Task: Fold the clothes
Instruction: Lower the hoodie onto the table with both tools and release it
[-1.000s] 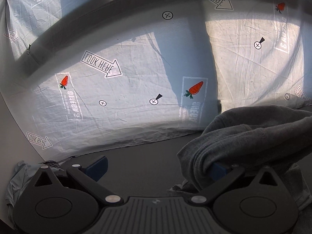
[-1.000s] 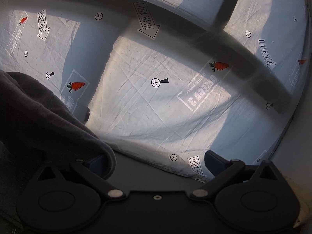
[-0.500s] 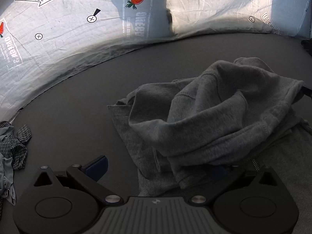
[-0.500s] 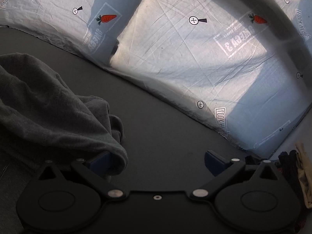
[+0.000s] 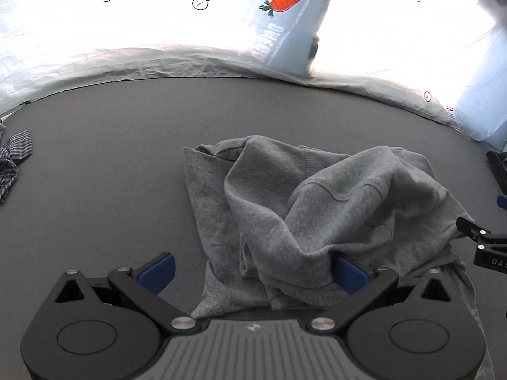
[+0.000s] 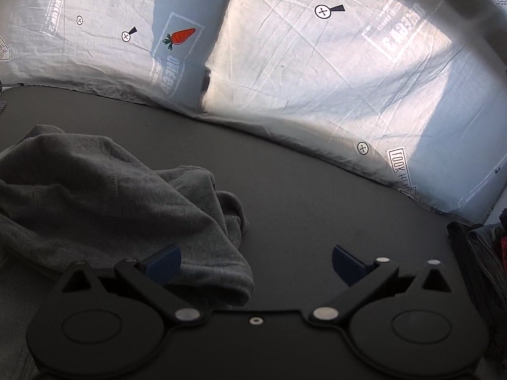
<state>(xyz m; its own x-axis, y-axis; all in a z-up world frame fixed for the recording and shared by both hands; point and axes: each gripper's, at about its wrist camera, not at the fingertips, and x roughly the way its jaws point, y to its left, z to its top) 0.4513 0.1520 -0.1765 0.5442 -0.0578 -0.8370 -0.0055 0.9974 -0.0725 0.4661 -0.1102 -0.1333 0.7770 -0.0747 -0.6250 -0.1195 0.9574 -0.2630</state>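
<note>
Left wrist view: dark grey surface point(image 5: 104, 171) spans frame, white printed sheet point(image 5: 152, 31) with carrot marks hung behind it. Grey sweatshirt point(image 5: 285, 202) lies crumpled at mid-surface, folds draped over right blue pad of left tongs point(image 5: 252, 269); left tongs spread wide, nothing clamped. Plaid cloth point(image 5: 14, 155) at far left edge. Right wrist view: right tongs point(image 6: 256, 261) likewise apart, sweatshirt hem touching left pad. Dark clothes pile point(image 6: 481, 247) at right edge.
</note>
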